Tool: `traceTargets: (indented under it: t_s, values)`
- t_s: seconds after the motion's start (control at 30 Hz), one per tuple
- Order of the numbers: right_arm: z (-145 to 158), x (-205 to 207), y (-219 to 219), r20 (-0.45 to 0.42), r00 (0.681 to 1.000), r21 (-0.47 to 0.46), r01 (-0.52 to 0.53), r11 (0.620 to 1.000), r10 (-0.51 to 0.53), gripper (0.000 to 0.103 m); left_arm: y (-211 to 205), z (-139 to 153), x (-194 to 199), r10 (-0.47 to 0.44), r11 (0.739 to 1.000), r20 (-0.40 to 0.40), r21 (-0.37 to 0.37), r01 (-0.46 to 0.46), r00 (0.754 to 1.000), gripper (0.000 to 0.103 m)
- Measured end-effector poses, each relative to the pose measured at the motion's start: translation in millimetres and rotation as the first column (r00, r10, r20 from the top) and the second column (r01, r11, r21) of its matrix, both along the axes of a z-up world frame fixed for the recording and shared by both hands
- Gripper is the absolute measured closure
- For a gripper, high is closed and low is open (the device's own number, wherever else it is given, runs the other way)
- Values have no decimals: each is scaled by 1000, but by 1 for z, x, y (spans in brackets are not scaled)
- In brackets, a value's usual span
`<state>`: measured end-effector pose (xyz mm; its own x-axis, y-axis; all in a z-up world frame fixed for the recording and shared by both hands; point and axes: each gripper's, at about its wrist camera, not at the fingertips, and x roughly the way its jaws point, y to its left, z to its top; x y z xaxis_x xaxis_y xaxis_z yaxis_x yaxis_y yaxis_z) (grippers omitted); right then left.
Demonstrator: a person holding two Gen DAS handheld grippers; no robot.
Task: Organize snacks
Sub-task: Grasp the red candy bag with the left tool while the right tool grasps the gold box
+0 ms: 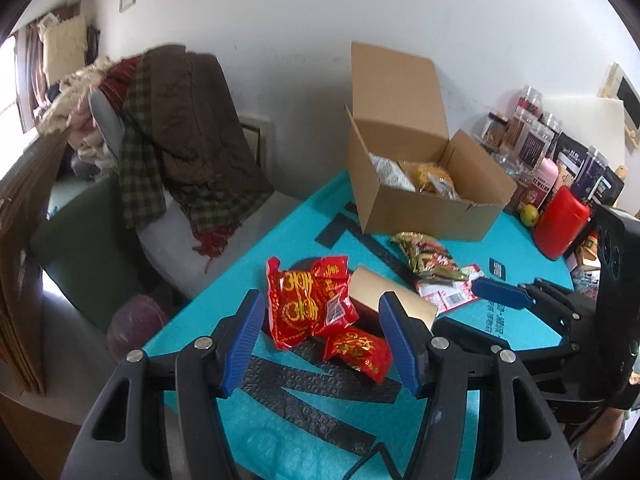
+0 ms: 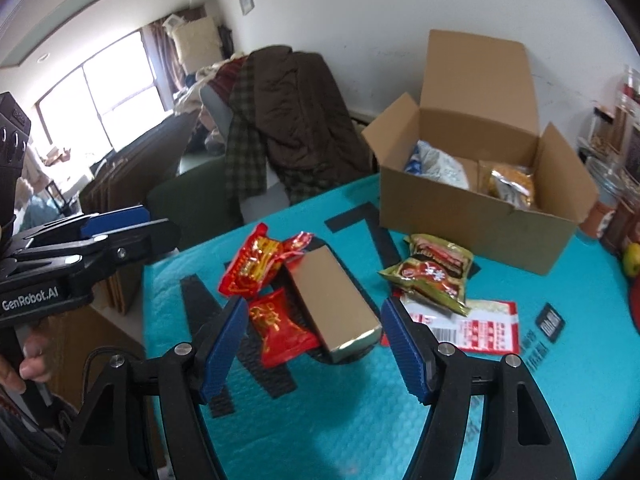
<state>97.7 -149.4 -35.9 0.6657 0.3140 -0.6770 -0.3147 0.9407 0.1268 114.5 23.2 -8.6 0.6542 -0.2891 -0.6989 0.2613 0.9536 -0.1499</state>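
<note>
Here both grippers, left point(image 1: 320, 336) and right point(image 2: 312, 344), hang with jaws apart and empty above the red packets point(image 2: 280, 332) and gold box point(image 2: 336, 308).

Each gripper, the left gripper point(image 1: 320, 340) and the right gripper point(image 2: 312, 344), is a black plastic frame with triangular cut-outs, round silver screws at the pivots, and two fingers faced with ribbed blue pads point(image 2: 222, 348). At the left edge of the right wrist view, the left tool's black body carries white lettering reading "GenRobot.AI", and a thin black cable point(image 1: 372, 456) curls at the bottom of the left wrist view. A person's hand point(image 2: 24, 360) shows at the lower left of the right wrist view, with nothing visibly worn on it.
</note>
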Motion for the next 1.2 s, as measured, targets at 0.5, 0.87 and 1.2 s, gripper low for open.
traceTargets:
  t_s: [0.5,0.87,1.2]
  values:
    - [-47,49,5,-85,994,-69,-80,994,74,33,-18,-54,43,-3,1000,-166,-29,-1,986,44]
    - [-67,64,-2,-146,986,-27,-81,996,76,32,-21,-71,60,35,999,-210,12,-34,977,44]
    - [-69,66,1,-141,987,-30,-86,996,81,32,-23,-66,62,51,998,-156,50,-44,986,26]
